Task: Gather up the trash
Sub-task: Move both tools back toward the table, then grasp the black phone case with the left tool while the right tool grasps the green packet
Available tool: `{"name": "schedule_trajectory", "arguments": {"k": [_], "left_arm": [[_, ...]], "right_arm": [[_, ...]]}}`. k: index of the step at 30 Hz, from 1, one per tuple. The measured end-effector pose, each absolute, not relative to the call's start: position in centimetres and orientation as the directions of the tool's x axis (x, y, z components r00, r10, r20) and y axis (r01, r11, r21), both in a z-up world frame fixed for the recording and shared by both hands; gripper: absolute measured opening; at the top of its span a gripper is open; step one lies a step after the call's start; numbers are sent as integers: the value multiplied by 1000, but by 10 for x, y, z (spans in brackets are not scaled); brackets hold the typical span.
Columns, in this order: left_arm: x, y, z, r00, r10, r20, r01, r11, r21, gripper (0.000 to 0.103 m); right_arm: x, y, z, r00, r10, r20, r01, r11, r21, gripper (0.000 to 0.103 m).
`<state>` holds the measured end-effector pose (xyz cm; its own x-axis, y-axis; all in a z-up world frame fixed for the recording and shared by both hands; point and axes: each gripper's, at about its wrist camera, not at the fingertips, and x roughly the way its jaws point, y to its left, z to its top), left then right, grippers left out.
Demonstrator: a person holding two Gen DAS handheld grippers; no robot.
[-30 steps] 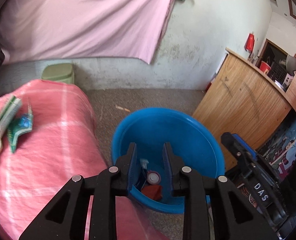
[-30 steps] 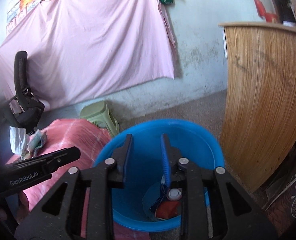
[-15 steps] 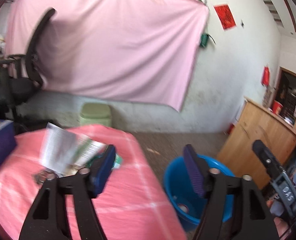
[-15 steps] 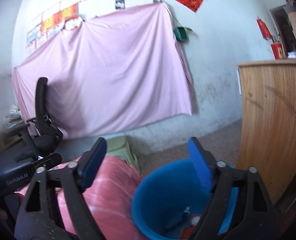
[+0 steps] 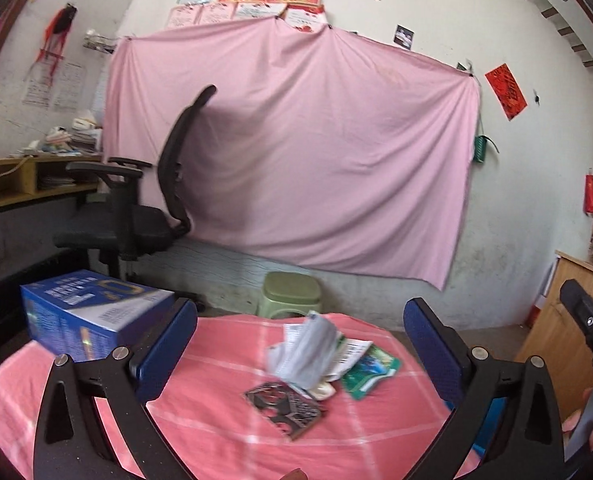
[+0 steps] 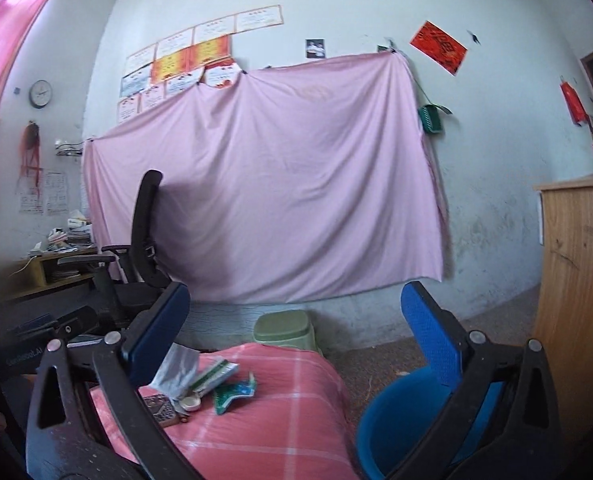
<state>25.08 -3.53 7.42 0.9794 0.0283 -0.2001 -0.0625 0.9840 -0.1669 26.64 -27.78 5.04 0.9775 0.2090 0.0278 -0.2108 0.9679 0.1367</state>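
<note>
Trash lies on the pink checked tablecloth [image 5: 224, 432]: crumpled white paper [image 5: 308, 348], a green wrapper [image 5: 370, 368], a dark printed packet [image 5: 284, 404] and a small round tin [image 5: 322, 390]. My left gripper [image 5: 300, 312] hovers short of this pile, its jaws opening wide with nothing between them. My right gripper [image 6: 294, 294] is open and empty, with the same pile [image 6: 200, 380] low at its left finger. The blue bin [image 6: 408, 420] stands on the floor right of the table, below the right finger.
A blue carton [image 5: 88, 312] sits on the table's left end. Behind the table are a green stool [image 5: 292, 292] and a black office chair [image 5: 136, 216]. A wooden cabinet [image 6: 576, 280] stands right of the bin. A pink sheet [image 6: 264, 184] covers the wall.
Both grippers opened from nearly shut, lifted away from over the blue bin and swung left toward the table. The trash pile now sits in front of the left gripper.
</note>
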Motion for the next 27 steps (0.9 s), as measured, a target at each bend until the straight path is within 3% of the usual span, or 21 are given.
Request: {"name": "schedule_trajectory", "arguments": {"k": [9, 13, 27], "left_arm": [[226, 12, 54, 982, 122, -141, -142, 979, -146, 101], [225, 27, 42, 980, 127, -152, -147, 980, -131, 101], [301, 31, 4, 904, -68, -421, 15, 992, -127, 100]], "right_arm": [[263, -225, 45, 957, 286, 50, -287, 958, 19, 103], [272, -207, 37, 951, 310, 4, -310, 951, -24, 103], [353, -179, 0, 895, 274, -351, -310, 950, -48, 103]]}}
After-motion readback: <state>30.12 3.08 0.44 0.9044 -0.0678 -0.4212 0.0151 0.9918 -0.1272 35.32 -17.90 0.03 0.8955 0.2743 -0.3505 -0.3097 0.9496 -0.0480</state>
